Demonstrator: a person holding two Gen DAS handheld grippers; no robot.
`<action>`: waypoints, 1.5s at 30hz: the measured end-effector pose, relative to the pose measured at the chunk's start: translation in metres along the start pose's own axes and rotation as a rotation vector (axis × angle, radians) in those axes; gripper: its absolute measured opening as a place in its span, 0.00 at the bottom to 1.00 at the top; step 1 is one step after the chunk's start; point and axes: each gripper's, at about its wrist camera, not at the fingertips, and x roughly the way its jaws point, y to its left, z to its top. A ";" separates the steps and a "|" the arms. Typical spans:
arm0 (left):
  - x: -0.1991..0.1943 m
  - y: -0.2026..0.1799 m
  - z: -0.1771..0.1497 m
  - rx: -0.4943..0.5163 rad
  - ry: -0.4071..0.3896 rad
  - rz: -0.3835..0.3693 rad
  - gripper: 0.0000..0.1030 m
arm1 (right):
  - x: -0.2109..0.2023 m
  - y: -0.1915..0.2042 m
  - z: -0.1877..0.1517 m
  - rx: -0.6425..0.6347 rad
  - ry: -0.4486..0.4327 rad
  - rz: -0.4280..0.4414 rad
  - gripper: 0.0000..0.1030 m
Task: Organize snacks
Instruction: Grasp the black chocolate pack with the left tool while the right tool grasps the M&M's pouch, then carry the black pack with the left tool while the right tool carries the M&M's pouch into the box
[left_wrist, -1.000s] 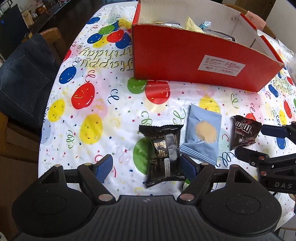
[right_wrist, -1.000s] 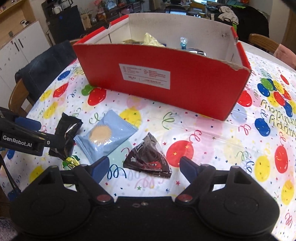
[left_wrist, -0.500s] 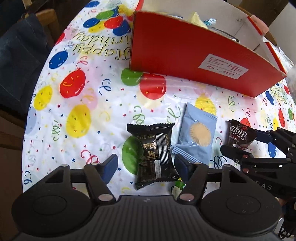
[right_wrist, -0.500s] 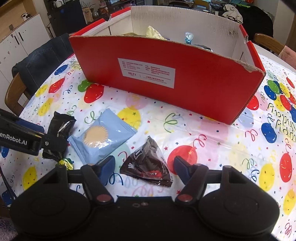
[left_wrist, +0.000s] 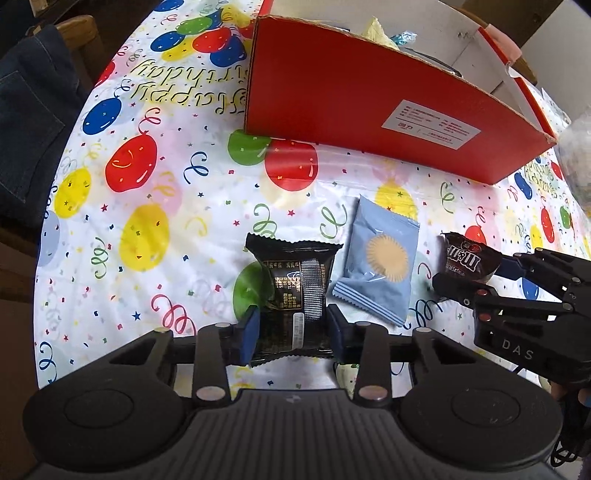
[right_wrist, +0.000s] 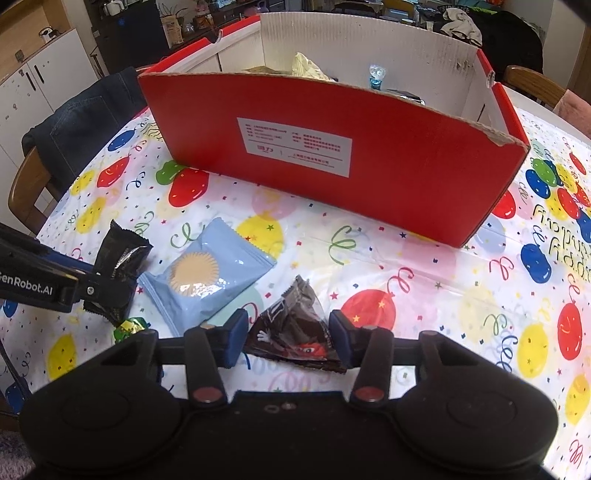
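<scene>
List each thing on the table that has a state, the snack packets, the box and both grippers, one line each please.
left gripper: jaws just closed, shut on the black packet.
black packet: sealed, lying flat, gripped.
right gripper: jaws just been closing, pads beside the brown candy bag, not clearly pressing.
brown candy bag: sealed, crumpled, on the table.
blue packet: sealed, flat, untouched.
red box: open-topped, upright, snacks already inside.
</scene>
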 end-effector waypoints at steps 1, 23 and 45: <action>-0.001 0.000 0.000 0.002 0.000 0.003 0.35 | -0.001 0.000 -0.001 0.004 -0.001 0.000 0.45; -0.053 0.028 -0.009 -0.065 -0.094 -0.075 0.33 | -0.066 0.007 -0.002 0.139 -0.084 0.048 0.44; -0.121 -0.015 0.052 0.051 -0.291 -0.089 0.33 | -0.118 -0.020 0.056 0.140 -0.277 0.004 0.44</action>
